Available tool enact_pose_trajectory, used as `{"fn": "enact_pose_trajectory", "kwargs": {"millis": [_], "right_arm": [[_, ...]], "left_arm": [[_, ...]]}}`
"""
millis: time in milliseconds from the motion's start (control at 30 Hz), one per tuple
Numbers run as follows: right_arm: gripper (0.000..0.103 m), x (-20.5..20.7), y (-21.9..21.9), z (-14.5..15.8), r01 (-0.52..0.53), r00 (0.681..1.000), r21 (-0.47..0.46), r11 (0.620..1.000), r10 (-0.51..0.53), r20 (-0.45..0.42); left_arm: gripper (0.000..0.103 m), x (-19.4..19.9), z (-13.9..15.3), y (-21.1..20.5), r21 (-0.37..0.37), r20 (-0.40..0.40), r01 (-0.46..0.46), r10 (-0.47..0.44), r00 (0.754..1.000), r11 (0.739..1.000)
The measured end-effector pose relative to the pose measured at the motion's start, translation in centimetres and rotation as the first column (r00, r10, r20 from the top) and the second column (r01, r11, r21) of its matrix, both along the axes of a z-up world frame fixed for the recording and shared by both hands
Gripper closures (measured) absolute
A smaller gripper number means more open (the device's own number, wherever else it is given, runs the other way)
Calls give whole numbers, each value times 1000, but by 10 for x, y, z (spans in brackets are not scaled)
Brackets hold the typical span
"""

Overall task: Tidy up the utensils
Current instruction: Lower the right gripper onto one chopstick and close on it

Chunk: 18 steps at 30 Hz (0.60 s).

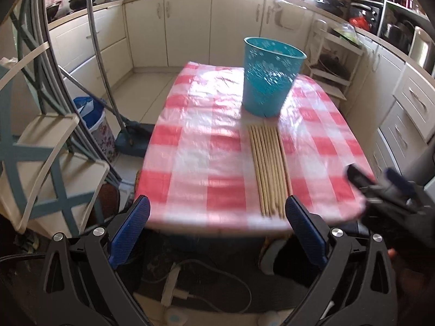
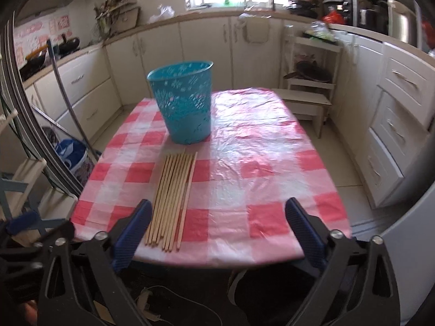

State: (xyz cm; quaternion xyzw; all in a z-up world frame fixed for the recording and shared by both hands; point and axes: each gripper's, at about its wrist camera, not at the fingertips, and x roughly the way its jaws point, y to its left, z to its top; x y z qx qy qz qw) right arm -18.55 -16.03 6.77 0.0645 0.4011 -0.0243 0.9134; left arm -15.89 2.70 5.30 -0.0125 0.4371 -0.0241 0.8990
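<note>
Several wooden chopsticks (image 1: 269,171) lie side by side on the red and white checked tablecloth (image 1: 206,141), pointing toward a teal perforated basket (image 1: 270,77) that stands upright behind them. They also show in the right wrist view: chopsticks (image 2: 174,198), basket (image 2: 185,103), tablecloth (image 2: 261,168). My left gripper (image 1: 217,231) is open and empty at the table's near edge, left of the chopstick ends. My right gripper (image 2: 217,231) is open and empty at the near edge, right of the chopstick ends; it also appears in the left wrist view (image 1: 380,182).
Cream kitchen cabinets (image 2: 206,51) ring the room. A small white shelf unit (image 2: 310,87) stands beyond the table's far right. A mop and blue bin (image 1: 92,116) stand left of the table. Folding chair frames (image 1: 40,163) are at the left. Cables lie on the floor below.
</note>
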Motion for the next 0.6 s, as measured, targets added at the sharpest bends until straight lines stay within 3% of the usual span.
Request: {"fn": "enact_pose_trajectory", "kwargs": {"millis": [167,433,533,600], "right_arm": [[56,67,6,-48,-50,994,79,996,58,-97],[73,123,21,-87,-94,980,75,993,106,-171],[75,132,21,-90,-119,979,41,992,124,-162],[82,135,23,-90,-144,975,9,990,143,-168]], "left_arm": [[7,46,-23,-4,1,-33,-11,11,999,1000],[7,98,-55,-1,-45,-83,-52,48,995,998],[7,114,-66,-5,-46,-92,-53,48,995,998],[7,121,-71,-8,-45,-98,-51,46,994,998]]}}
